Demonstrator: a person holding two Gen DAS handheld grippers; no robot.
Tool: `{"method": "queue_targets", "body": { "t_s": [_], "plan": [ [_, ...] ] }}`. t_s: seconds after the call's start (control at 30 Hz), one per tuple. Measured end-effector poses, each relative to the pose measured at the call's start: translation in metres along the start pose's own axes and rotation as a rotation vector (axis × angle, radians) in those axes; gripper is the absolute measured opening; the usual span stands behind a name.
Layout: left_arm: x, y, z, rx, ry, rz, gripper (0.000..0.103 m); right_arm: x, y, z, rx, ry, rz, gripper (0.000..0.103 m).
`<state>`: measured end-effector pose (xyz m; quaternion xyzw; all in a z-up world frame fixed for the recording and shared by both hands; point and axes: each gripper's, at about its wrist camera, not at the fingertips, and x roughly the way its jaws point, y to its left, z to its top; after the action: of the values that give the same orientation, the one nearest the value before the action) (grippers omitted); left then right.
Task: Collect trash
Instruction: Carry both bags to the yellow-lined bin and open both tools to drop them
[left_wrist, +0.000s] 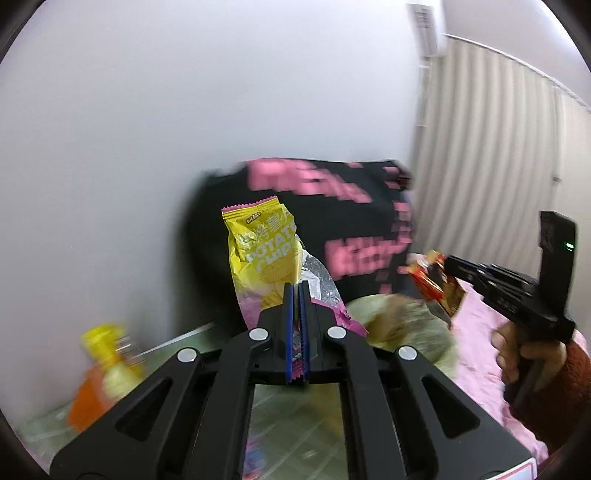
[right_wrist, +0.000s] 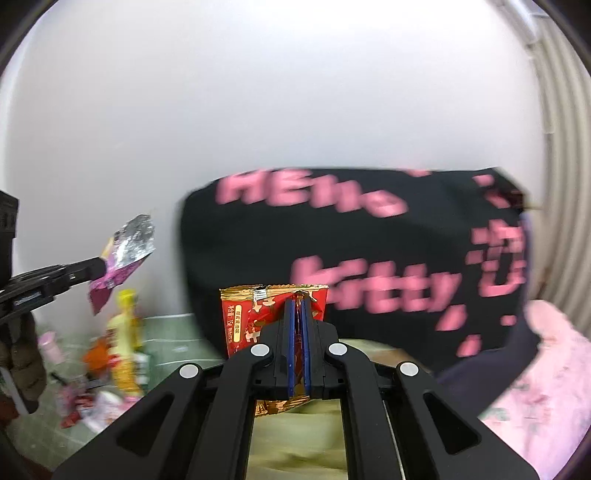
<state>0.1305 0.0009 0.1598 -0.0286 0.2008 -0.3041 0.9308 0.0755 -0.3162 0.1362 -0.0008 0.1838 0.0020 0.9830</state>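
Slippage is the risk: the left gripper pinches only the chip bag bottom edge and the right gripper clamps a red wrapper, both aloft over the bed.

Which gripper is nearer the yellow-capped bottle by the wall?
Left. The left gripper, shut on the yellow chip bag, is on the side where the yellow-capped bottle stands. The right gripper, shut on the red wrapper, is farther over, above the pink bedding.
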Motion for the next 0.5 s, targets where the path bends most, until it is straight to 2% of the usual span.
{"method": "queue_targets", "body": {
  "t_s": [0.1,0.17,0.27,0.3,0.4,0.5],
  "plan": [
    [0.033,-0.035,0.008,0.022,0.057,-0.163,0.003,-0.014,-0.034,0.002,0.019,-0.013,-0.084,0.005],
    [0.066,-0.057,0.001,0.032,0.116,-0.253,0.003,-0.017,-0.052,0.002,0.034,-0.009,-0.11,0.005],
    [0.119,-0.088,-0.022,0.031,0.295,-0.355,0.004,-0.012,-0.066,-0.005,0.061,0.012,-0.096,0.005],
    [0.132,-0.092,-0.03,0.028,0.345,-0.362,0.004,-0.007,-0.066,-0.008,0.062,0.021,-0.089,0.005],
    [0.167,-0.098,-0.063,0.017,0.524,-0.299,0.004,0.02,-0.064,-0.025,0.084,0.078,-0.035,0.005],
    [0.175,-0.095,-0.083,0.004,0.608,-0.274,0.004,0.052,-0.057,-0.046,0.087,0.163,0.036,0.005]
  ]
}}
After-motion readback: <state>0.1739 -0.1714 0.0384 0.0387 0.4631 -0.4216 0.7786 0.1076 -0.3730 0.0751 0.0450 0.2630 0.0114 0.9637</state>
